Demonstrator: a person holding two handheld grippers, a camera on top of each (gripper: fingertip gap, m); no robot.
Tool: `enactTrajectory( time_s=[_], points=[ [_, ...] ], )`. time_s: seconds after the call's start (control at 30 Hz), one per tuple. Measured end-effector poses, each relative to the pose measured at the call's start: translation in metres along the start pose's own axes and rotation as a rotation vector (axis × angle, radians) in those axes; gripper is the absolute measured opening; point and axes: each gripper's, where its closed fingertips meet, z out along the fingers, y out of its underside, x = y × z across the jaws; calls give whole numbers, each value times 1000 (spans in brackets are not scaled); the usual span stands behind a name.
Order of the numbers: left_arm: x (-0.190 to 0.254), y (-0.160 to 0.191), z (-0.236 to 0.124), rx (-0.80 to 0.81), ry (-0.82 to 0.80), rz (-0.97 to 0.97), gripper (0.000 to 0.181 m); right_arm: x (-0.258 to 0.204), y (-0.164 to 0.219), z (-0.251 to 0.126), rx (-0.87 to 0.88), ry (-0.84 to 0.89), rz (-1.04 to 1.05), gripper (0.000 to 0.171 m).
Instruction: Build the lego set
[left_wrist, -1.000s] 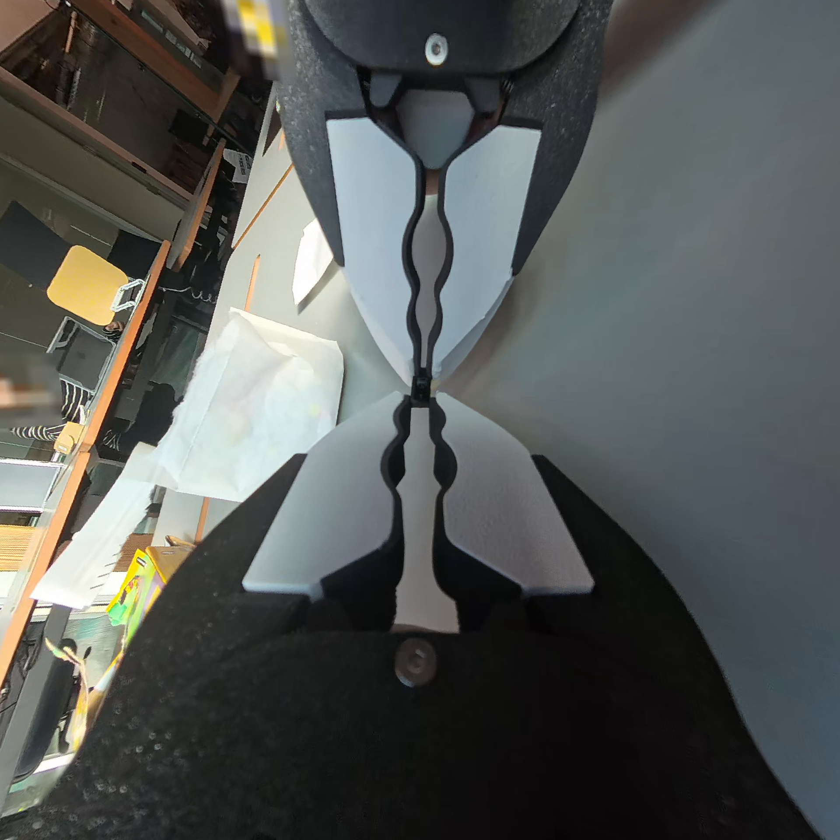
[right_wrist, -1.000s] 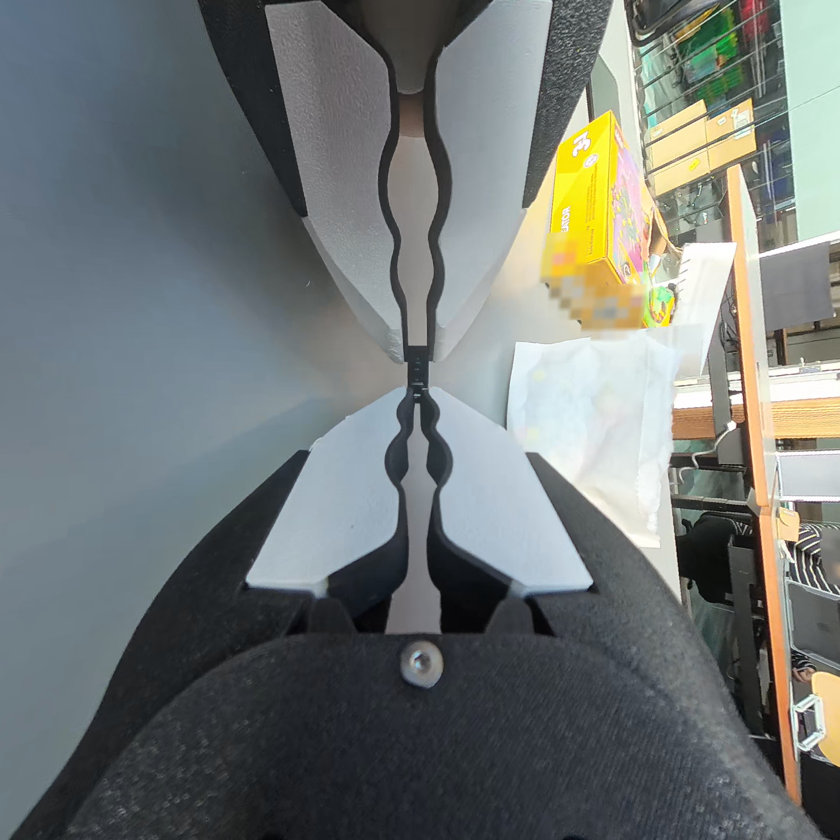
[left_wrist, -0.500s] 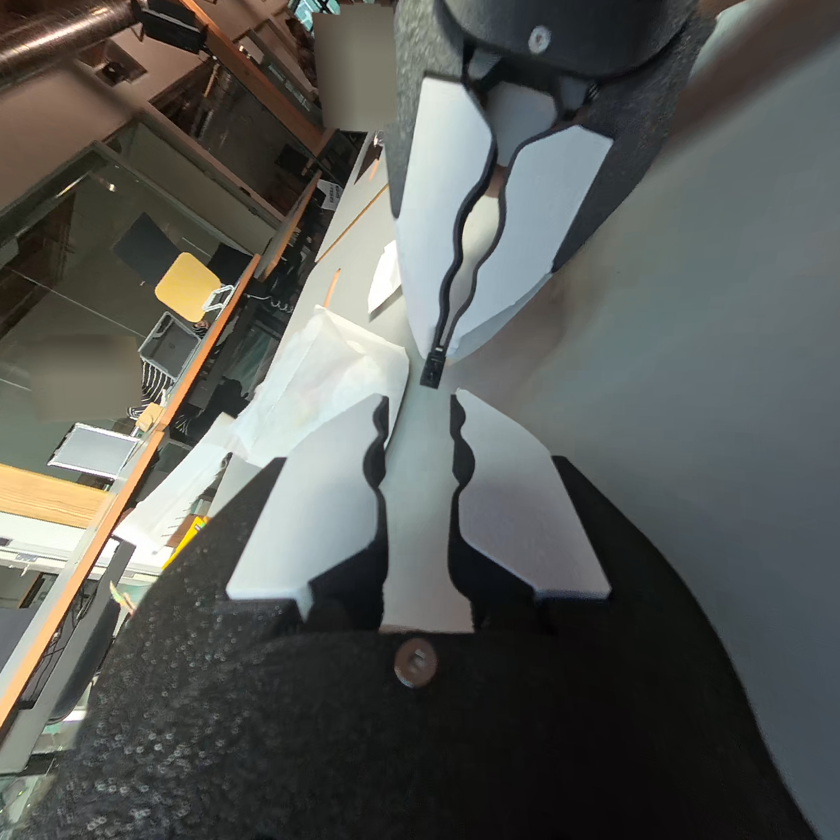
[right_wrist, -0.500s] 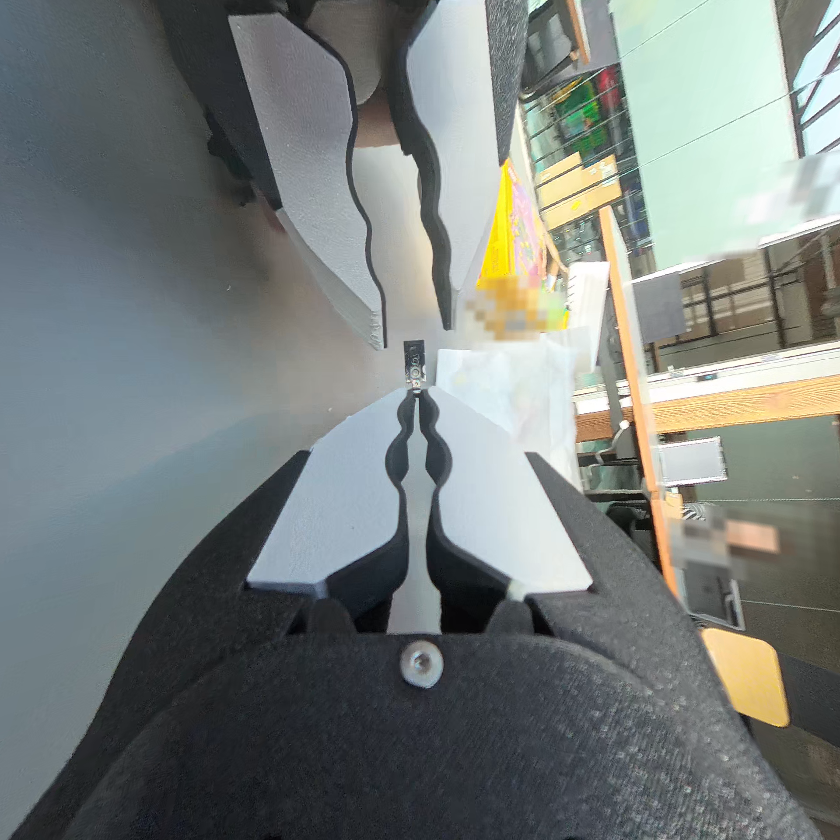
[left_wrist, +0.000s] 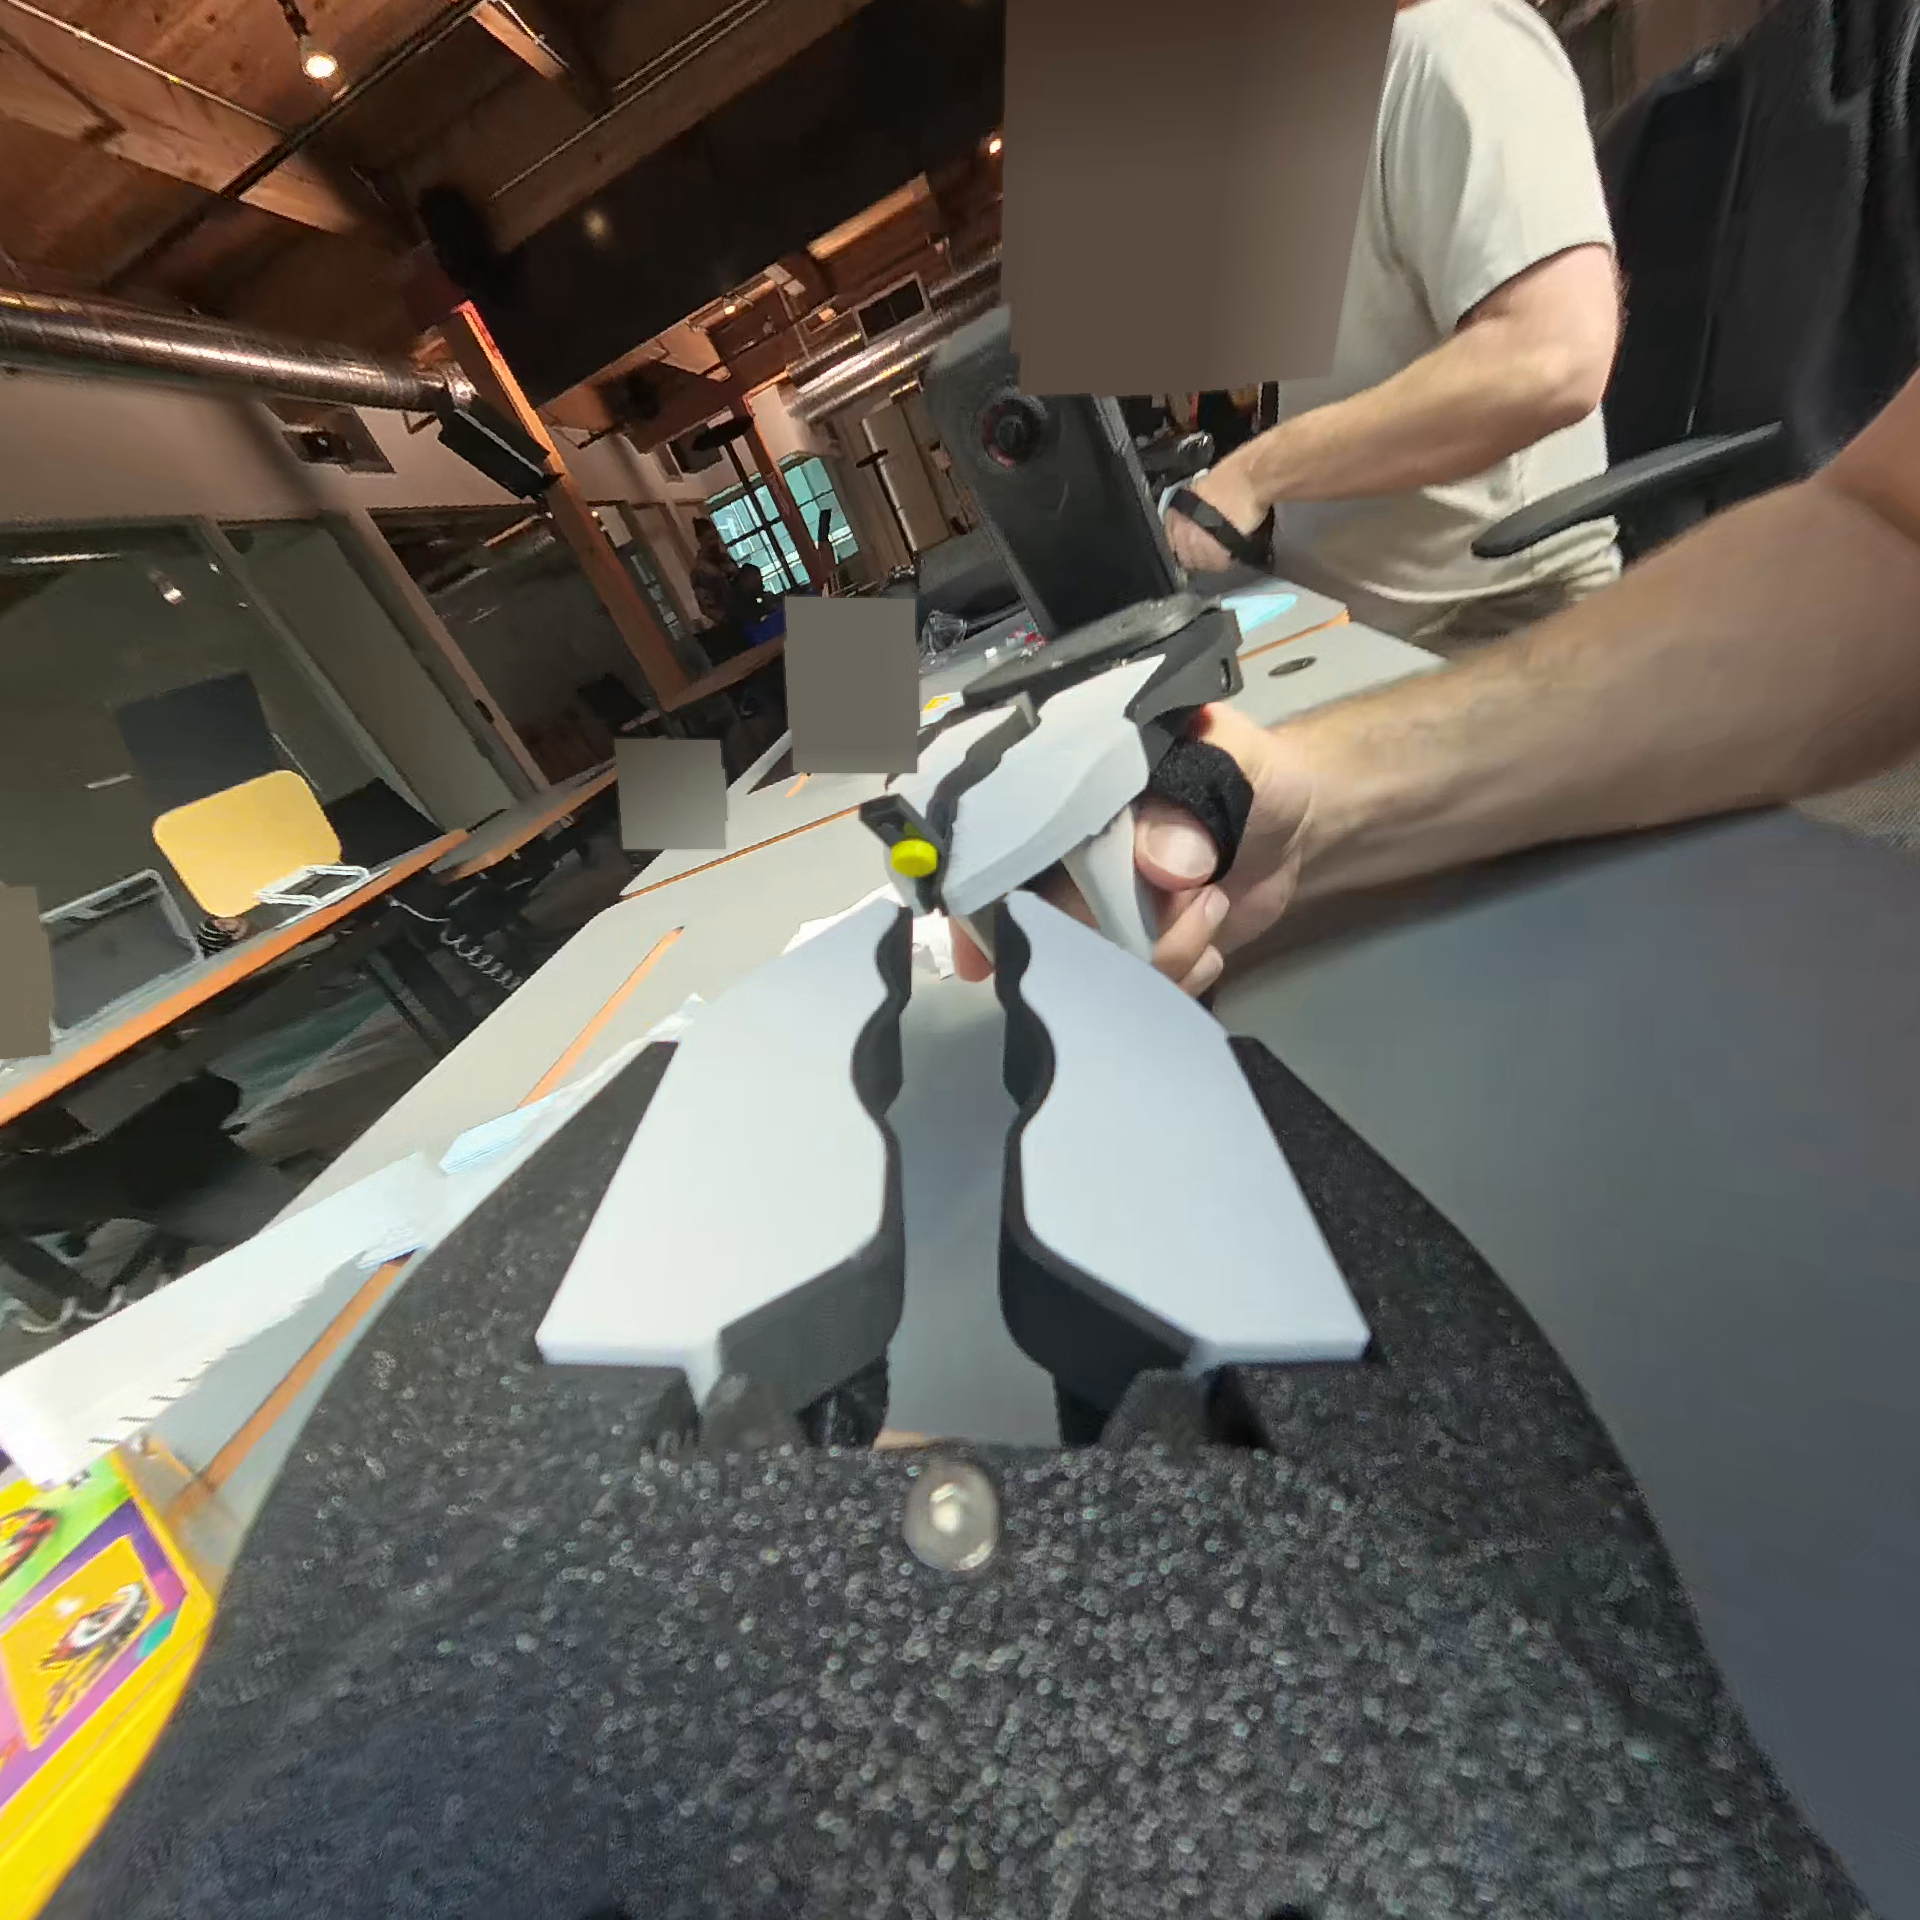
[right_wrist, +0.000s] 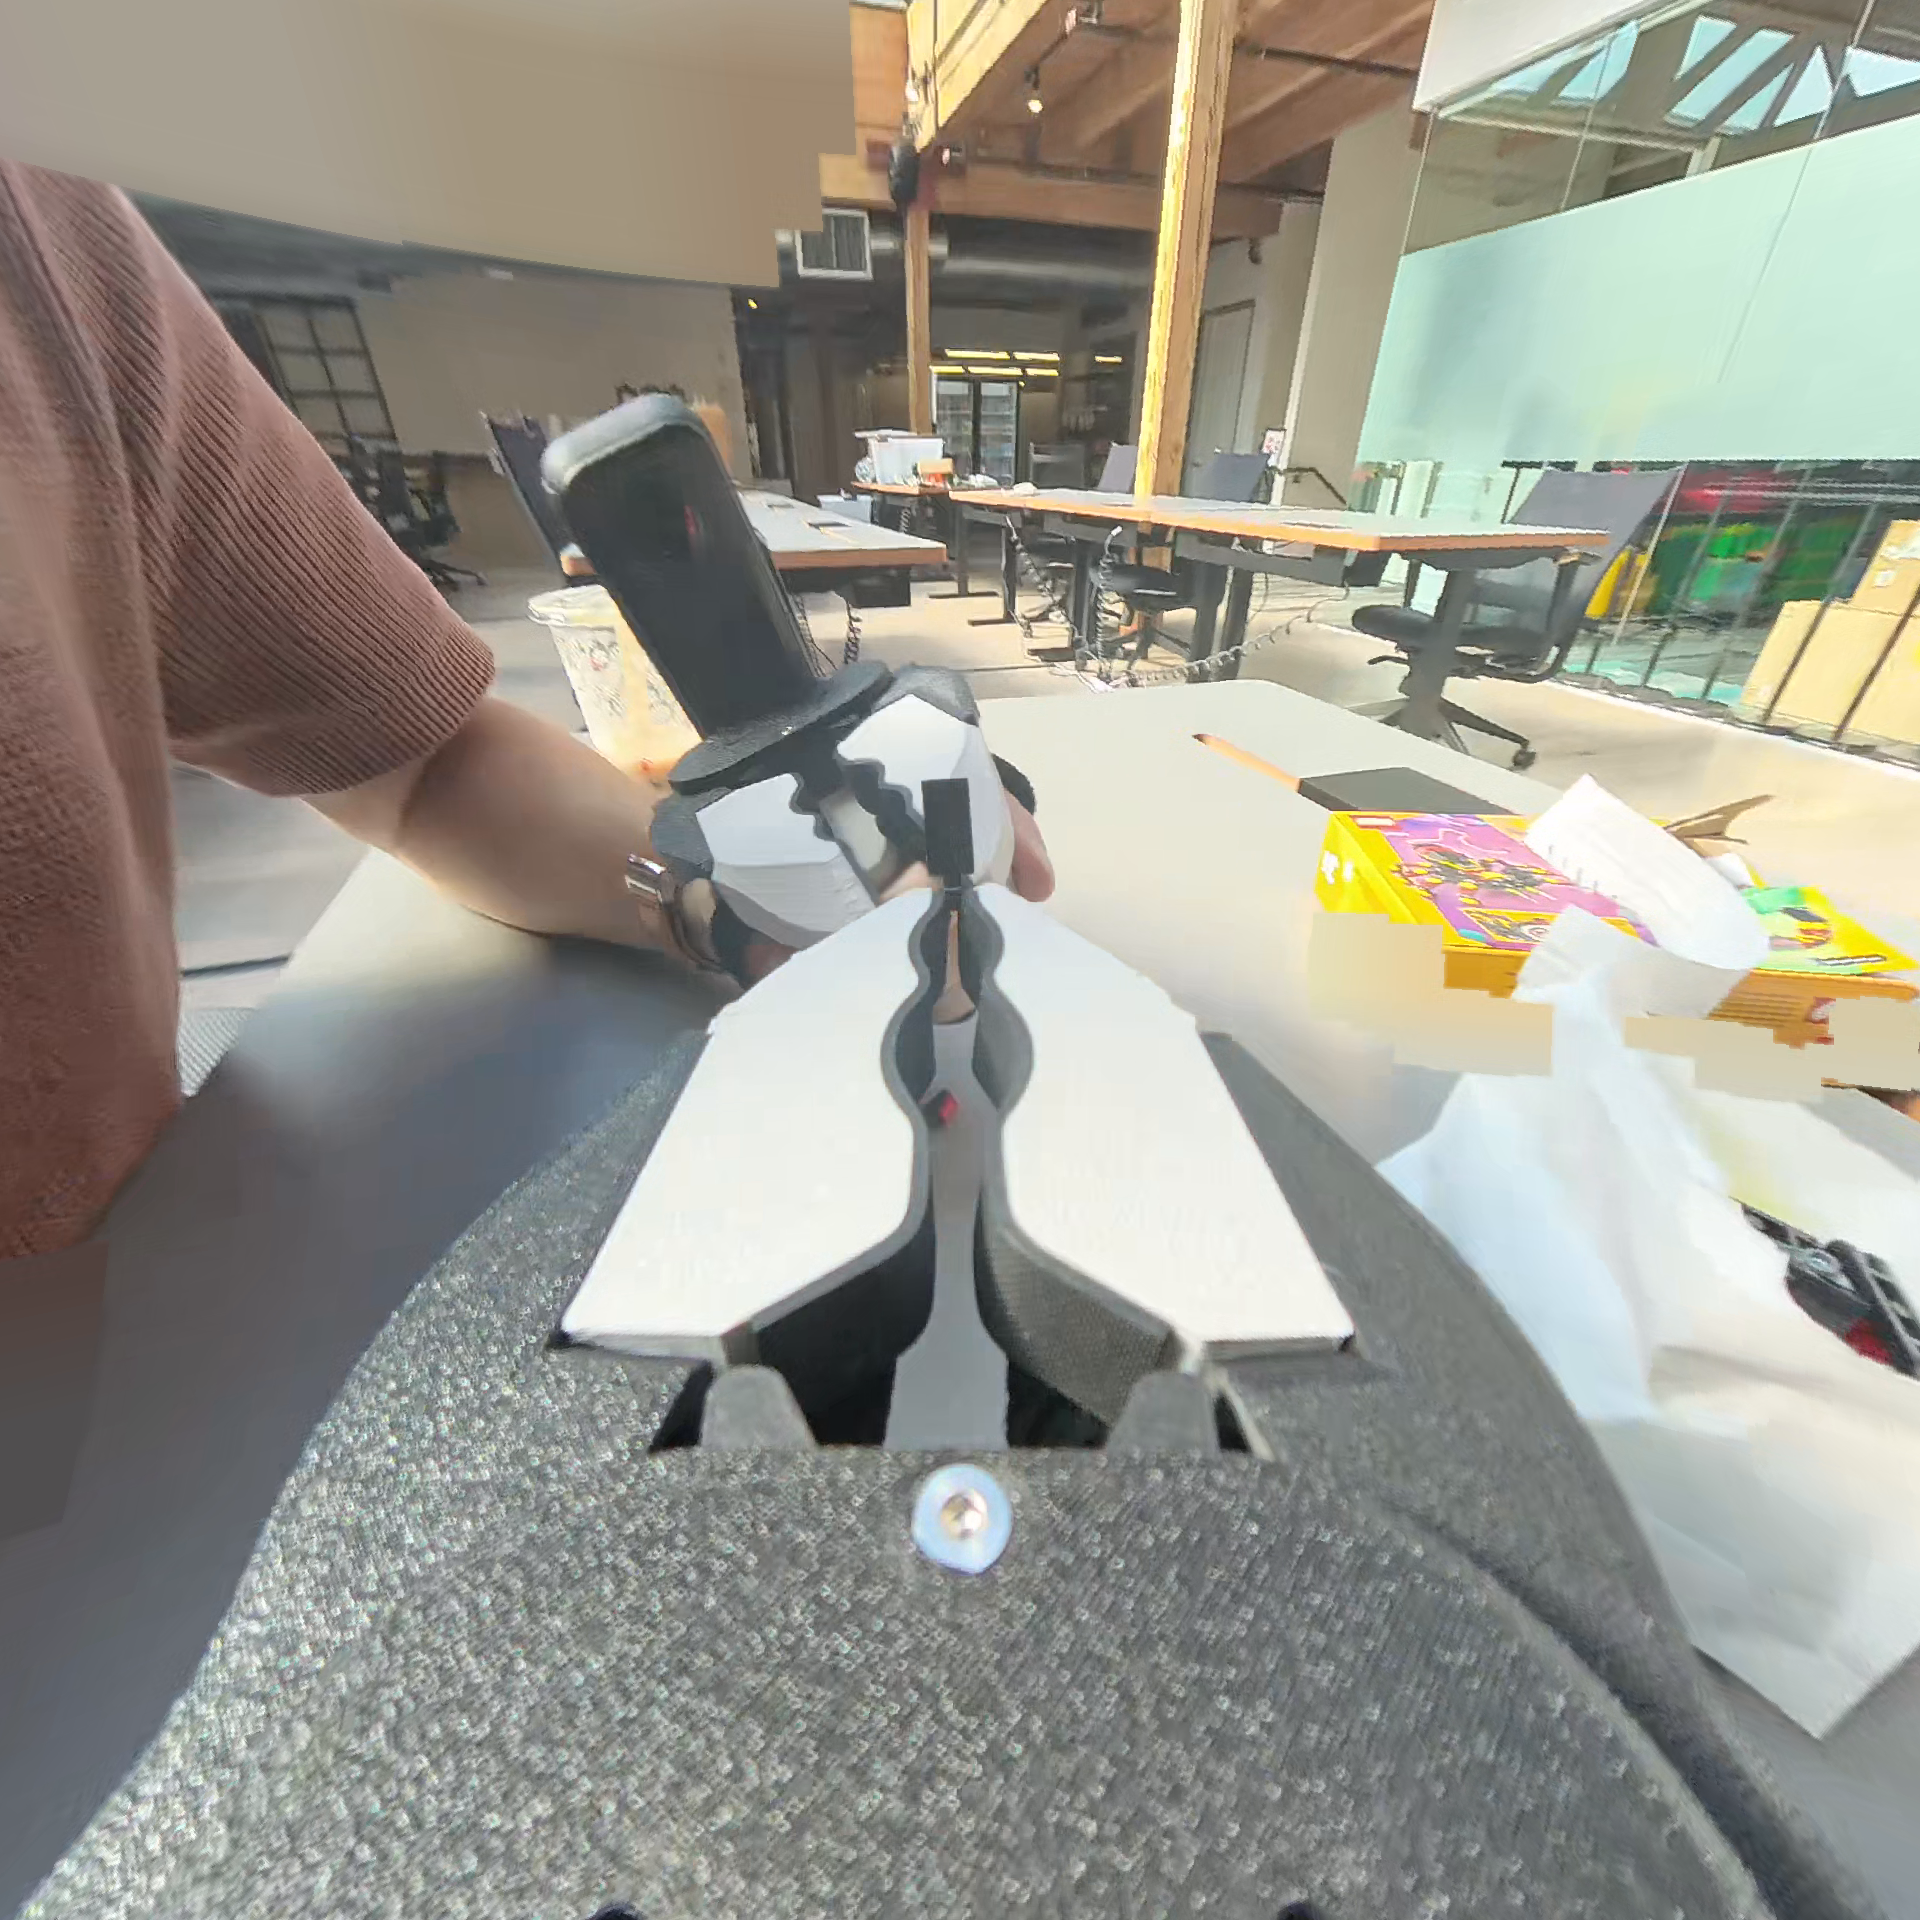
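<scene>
In left wrist view, yellow stud (left_wrist: 913, 855) on black piece (left_wrist: 890, 821) pinched by right gripper (left_wrist: 920, 883); left gripper (left_wrist: 951, 930) released.

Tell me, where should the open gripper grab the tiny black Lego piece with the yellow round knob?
Pinch the free end of the tiny black Lego piece, poking out past the shut right gripper. Bring the open left gripper head-on and close on its flat sides; the yellow round knob would likely slip.

lego box (left_wrist: 73, 1662) cut by frame edge | bag (right_wrist: 1662, 1299) contents unclear
</scene>
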Motion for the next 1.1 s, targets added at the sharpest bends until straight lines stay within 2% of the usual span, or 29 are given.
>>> enactTrajectory(
  time_s=[0.3,0.63,0.83,1.1],
  points=[
    [0,-17,-5,122,67,-210,12,-10,-3,2,30,-69,46,2],
    [6,-23,-3,143,102,-260,7,-16,-12,4,95,-111,132,2],
    [2,-32,-3,191,104,-358,7,-19,-25,5,186,-154,268,0],
    [-2,-25,-3,183,127,-485,6,-13,-21,6,186,-132,318,0]
  ],
)
